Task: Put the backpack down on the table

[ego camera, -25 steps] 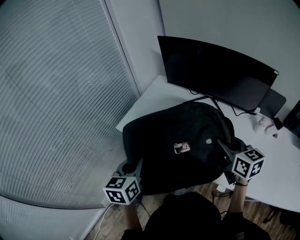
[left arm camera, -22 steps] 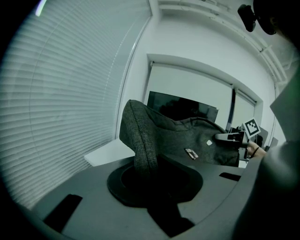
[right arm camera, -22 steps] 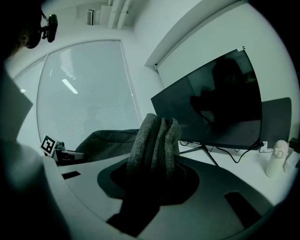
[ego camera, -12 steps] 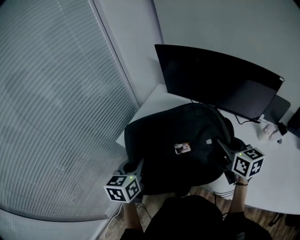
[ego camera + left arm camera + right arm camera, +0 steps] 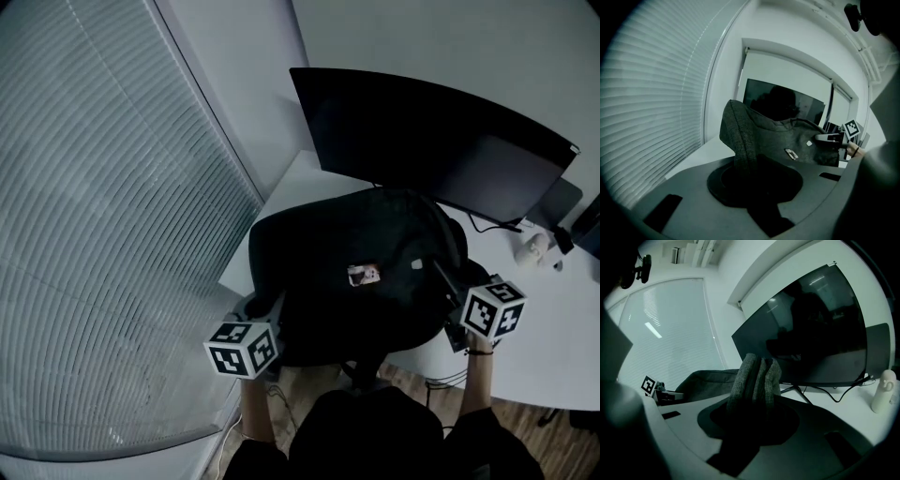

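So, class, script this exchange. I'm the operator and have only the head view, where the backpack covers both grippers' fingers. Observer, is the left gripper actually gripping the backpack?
Observer: Yes. In the left gripper view, the left gripper is shut on a grey fold of the backpack.
Operator: And the right one?
Observer: The right gripper pinches several bunched folds of the same fabric, which stand up between its fingers.
Operator: What is behind the backpack?
Observer: The right gripper view shows the monitor stand on the table. The backpack hides it from you.
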Demonstrator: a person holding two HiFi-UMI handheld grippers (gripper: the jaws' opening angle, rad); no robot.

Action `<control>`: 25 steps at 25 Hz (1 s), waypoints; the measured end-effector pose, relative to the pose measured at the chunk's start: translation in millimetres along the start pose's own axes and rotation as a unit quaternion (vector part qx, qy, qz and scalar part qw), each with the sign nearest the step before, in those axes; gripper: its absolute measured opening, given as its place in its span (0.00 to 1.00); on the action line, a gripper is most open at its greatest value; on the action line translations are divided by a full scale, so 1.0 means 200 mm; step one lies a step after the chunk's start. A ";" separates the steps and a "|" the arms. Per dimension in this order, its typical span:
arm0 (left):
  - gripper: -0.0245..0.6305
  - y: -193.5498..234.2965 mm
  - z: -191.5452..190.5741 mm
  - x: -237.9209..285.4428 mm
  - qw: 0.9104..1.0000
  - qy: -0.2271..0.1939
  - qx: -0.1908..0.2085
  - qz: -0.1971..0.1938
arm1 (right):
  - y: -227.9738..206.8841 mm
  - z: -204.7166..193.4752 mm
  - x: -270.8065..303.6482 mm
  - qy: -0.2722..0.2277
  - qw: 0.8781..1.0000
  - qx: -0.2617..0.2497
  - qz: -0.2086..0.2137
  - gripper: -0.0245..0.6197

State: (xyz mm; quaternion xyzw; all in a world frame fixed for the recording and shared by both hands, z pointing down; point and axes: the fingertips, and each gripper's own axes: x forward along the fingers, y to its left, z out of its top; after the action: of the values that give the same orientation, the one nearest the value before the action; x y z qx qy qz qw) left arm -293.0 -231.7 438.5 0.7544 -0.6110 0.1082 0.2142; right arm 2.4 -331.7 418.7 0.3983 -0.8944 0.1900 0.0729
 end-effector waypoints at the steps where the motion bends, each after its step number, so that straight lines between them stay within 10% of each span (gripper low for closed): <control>1: 0.15 0.00 0.01 0.03 1.000 0.005 0.001 -0.002 | -0.02 0.00 0.01 0.000 1.000 0.005 -0.002 0.21; 25: 0.15 0.12 -0.16 0.69 0.992 0.119 0.004 -0.050 | -0.40 -0.33 0.26 0.061 0.990 0.101 -0.077 0.21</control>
State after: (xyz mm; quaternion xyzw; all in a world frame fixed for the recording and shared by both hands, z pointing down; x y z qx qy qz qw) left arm -281.7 -342.6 530.2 0.7667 -0.5422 0.1892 0.2872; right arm 25.7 -390.5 516.5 0.4588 -0.8312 0.2973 0.1014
